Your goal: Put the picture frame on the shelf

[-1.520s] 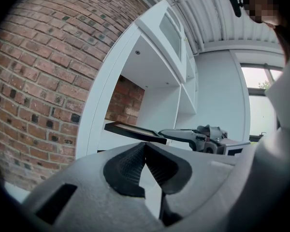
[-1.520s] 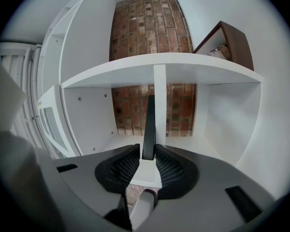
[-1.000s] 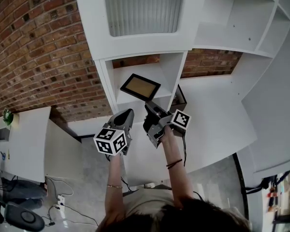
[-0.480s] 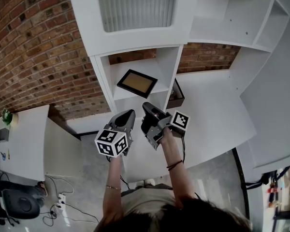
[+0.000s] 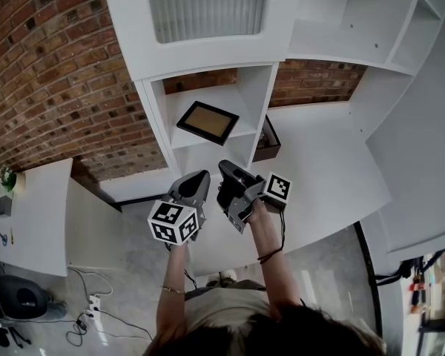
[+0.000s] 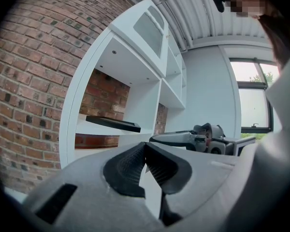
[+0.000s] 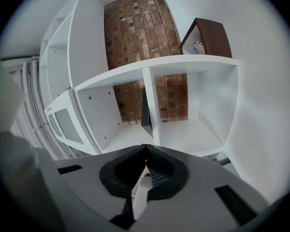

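The picture frame (image 5: 208, 122) is seen lying flat on the shelf (image 5: 246, 117), touched by no tool. It lies straight ahead of both grippers, its long side across the compartment. The right gripper (image 5: 226, 167) is judged slightly nearer than the left gripper (image 5: 199, 176). Both pairs of jaws are pressed together, with nothing held.

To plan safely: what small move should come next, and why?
Probably just lower both claws away. The picture frame lies on the shelf, and the left claw and right claw are shut, empty and apart from it.
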A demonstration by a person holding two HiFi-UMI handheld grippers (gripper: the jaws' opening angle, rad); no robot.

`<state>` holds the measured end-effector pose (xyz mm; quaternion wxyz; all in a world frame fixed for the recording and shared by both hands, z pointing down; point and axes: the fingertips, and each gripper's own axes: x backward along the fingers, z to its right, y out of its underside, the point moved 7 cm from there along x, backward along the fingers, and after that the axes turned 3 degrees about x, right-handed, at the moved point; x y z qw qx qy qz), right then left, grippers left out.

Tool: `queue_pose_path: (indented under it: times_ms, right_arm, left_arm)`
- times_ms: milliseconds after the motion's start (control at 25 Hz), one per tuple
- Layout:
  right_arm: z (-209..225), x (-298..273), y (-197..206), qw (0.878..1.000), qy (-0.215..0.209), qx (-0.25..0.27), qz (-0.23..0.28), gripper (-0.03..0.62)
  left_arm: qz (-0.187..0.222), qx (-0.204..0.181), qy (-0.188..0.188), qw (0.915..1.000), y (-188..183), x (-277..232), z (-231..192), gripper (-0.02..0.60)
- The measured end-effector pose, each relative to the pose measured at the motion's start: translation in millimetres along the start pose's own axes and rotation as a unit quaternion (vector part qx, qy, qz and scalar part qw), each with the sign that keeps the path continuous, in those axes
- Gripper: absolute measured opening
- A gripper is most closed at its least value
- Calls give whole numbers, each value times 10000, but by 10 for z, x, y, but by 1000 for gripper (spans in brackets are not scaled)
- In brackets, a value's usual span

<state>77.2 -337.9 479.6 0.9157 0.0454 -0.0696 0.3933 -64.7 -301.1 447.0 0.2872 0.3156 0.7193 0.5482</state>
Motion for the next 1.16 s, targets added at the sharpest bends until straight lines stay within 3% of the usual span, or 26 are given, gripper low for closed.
queue_pose_path:
  times_ms: [1160]
  right_arm:
    - [-60, 3, 117, 9999, -106, 88, -37, 9]
  left_arm:
    - [121, 54, 11, 9999, -15, 98, -43, 11]
